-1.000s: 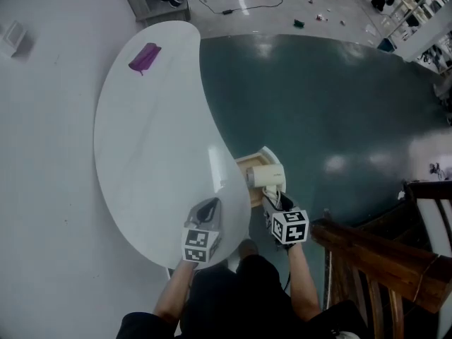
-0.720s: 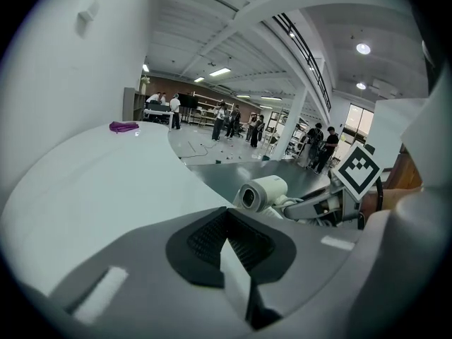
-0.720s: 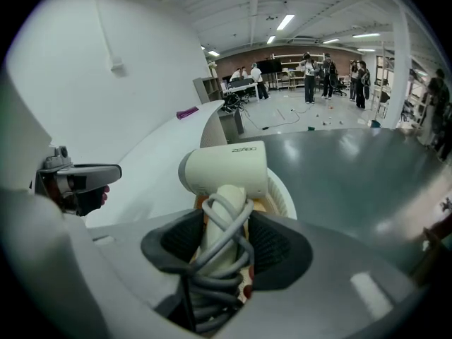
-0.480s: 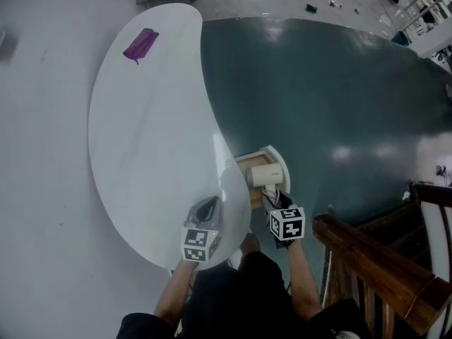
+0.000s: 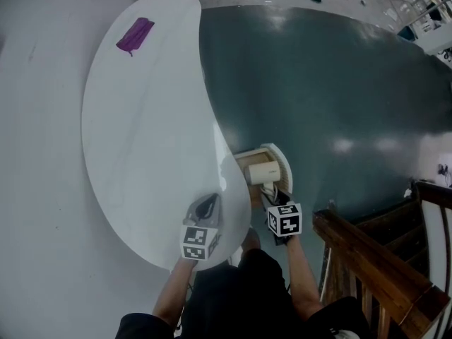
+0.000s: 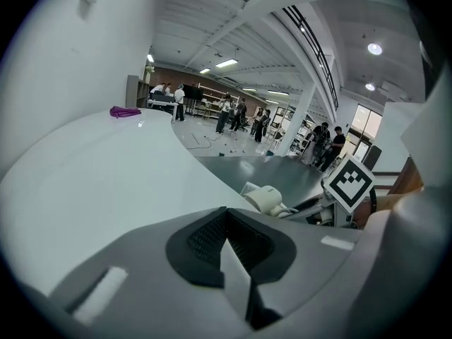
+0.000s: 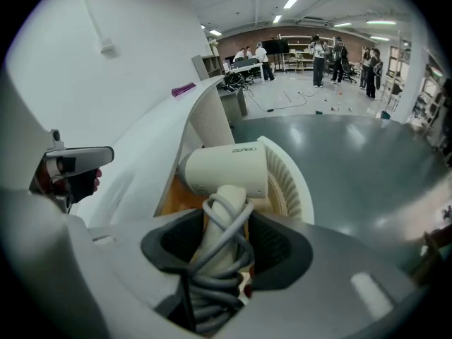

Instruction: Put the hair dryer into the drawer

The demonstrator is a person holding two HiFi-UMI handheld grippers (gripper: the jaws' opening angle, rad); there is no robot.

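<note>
— Gripping the hair dryer [image 7: 226,169] by its cord-wrapped handle in the fingers [image 7: 271,244] of the right gripper [image 7: 222,251], just above the open drawer [image 7: 174,197]. Carrying nothing in the shut left gripper [image 6: 227,240], beside the drawer.
— Could snag a cord loop on the drawer's rim, or clip its front on the way in.

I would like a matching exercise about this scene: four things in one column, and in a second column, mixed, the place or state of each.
Things
1. hair dryer
2. purple cloth
3. left tool
4. drawer

States
A. at the far end of the white table
B. open, beside the table's edge
C. gripped at its cord-wrapped handle by the right tool
D. shut, holding nothing

Pairs: 1-C, 2-A, 3-D, 4-B
</note>
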